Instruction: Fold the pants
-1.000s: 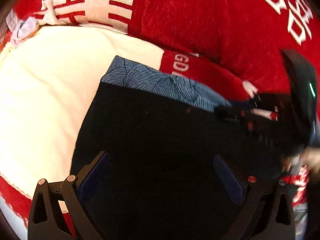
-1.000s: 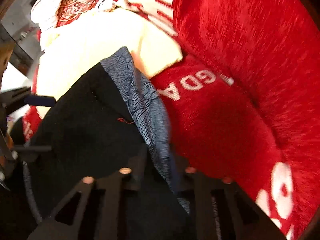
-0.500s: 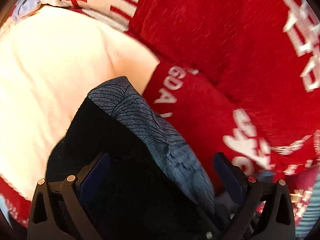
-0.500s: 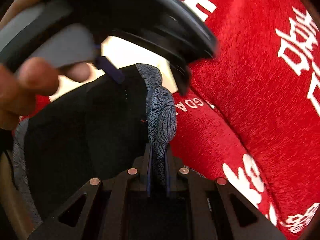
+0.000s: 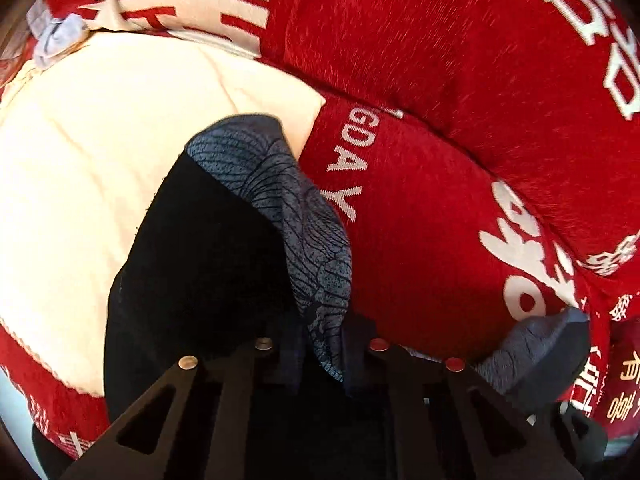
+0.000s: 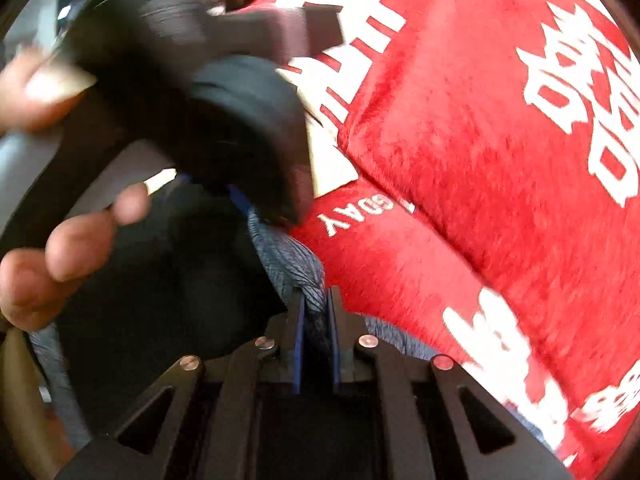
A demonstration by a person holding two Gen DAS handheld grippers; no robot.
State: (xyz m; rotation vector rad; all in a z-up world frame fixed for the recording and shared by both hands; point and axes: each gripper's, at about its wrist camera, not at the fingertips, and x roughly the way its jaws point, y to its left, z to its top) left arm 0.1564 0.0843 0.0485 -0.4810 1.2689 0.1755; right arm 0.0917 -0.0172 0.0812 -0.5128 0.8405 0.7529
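The black pants (image 5: pixel 200 260) lie on cream and red bedding, their blue-grey patterned waistband (image 5: pixel 280 184) gathered into a raised ridge. My left gripper (image 5: pixel 322 344) points steeply down, and its jaws are closing with that ridge pinched between the pads. Another bit of the patterned band (image 5: pixel 528 352) sticks up at the lower right. In the right wrist view my right gripper (image 6: pixel 316 320) is shut on the same patterned band (image 6: pixel 292 264), with the black pants (image 6: pixel 168 280) to its left. The left gripper's body (image 6: pixel 240 120) and the hand (image 6: pixel 60 264) on it loom blurred just ahead.
A plush red blanket (image 5: pixel 440 60) with white characters covers the right and far side. A cream cloth (image 5: pixel 100 140) lies on the left under the pants. A small grey-blue cloth (image 5: pixel 56 40) sits at the far left edge.
The left jaws went from wide open to closed on the waistband ridge. The right gripper carried its part of the band over, close to the left gripper, whose body now fills its view.
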